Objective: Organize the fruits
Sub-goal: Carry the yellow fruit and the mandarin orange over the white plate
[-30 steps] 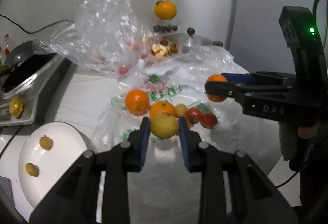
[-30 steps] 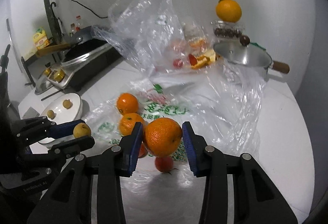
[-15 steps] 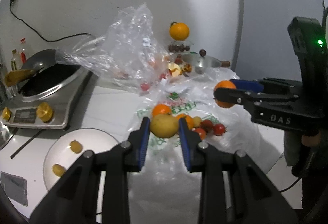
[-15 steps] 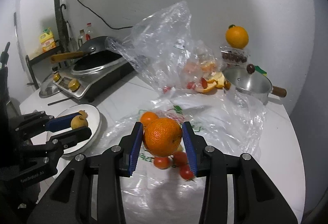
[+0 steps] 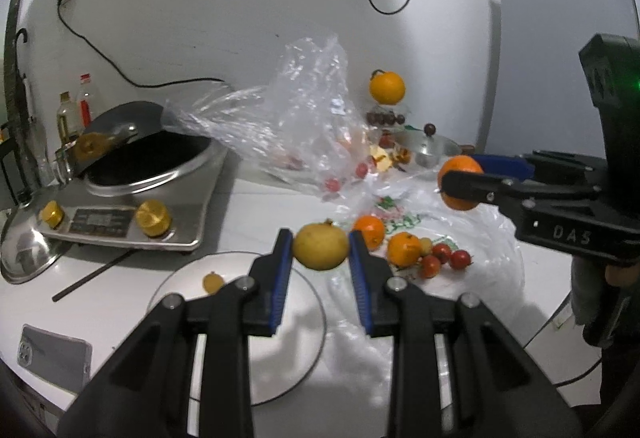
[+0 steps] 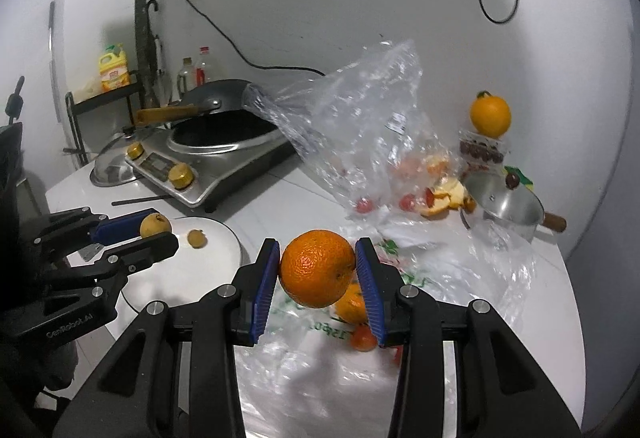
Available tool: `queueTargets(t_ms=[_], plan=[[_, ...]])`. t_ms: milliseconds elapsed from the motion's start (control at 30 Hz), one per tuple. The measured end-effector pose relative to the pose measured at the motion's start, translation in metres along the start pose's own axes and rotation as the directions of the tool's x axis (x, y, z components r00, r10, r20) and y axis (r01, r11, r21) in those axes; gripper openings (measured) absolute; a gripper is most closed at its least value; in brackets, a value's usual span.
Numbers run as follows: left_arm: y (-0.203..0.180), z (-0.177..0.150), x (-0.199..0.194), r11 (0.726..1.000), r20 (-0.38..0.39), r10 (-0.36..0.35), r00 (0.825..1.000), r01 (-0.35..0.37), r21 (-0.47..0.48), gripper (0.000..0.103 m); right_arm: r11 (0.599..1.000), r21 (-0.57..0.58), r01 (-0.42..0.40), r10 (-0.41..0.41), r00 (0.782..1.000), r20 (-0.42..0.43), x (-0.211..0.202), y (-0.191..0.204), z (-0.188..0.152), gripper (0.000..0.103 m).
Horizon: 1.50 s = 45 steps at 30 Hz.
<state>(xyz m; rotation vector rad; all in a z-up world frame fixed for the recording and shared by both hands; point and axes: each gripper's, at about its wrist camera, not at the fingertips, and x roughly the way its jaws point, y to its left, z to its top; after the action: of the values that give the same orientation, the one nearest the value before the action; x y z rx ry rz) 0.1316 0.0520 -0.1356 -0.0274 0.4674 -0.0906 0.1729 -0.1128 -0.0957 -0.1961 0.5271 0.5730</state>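
My left gripper [image 5: 320, 246] is shut on a yellow round fruit [image 5: 320, 246], held in the air over the right edge of a white plate [image 5: 288, 338]. The plate carries a small yellow fruit [image 5: 212, 282]. My right gripper [image 6: 318, 268] is shut on an orange [image 6: 317, 268], held above the flat printed plastic bag [image 6: 460, 278]. Two oranges [image 5: 370, 230] and several cherry tomatoes [image 5: 448, 256] lie on that bag. In the right wrist view the left gripper [image 6: 154, 232] with its yellow fruit [image 6: 155, 225] hovers at the plate's left edge [image 6: 180, 270].
An induction cooker with a wok [image 5: 148, 173] stands at the left, with a metal lid [image 5: 24, 250] beside it. A crumpled clear bag [image 5: 304, 125] holds fruit scraps. A steel pot [image 6: 504, 205] and an orange on a container [image 6: 490, 115] stand at the back right. A phone [image 5: 54, 352] lies front left.
Both grippers have risen and pulled back from the fruit pile, each keeping its fruit. The left gripper has shifted left, now over the plate's edge.
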Motion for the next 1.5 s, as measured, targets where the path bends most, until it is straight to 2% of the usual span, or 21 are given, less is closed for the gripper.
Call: queueTargets(t_ms=[367,800,1100,1500], plan=[[0.04,-0.01,-0.022,0.999,0.02,0.04,0.999,-0.039,-0.034,0.029,0.998,-0.059,-0.028,0.028,1.0,-0.006,0.01,0.044,0.018,0.042],[0.091,-0.038,-0.031,0.988,-0.028,0.112,0.993,-0.114,-0.105,0.029,0.989,-0.112,-0.1,0.095,0.994,-0.046,0.042,0.094,0.025,0.042],[0.11,-0.059,-0.012,0.983,-0.066,0.111,0.992,-0.12,-0.142,0.029,0.976,-0.153,-0.156,0.142,0.985,-0.097,0.066,0.12,0.021,0.042],[0.119,-0.051,0.027,0.986,-0.086,0.098,0.991,-0.109,-0.124,0.029,0.979,-0.13,-0.159,0.14,0.98,-0.144,0.102,0.111,0.016,0.042]])
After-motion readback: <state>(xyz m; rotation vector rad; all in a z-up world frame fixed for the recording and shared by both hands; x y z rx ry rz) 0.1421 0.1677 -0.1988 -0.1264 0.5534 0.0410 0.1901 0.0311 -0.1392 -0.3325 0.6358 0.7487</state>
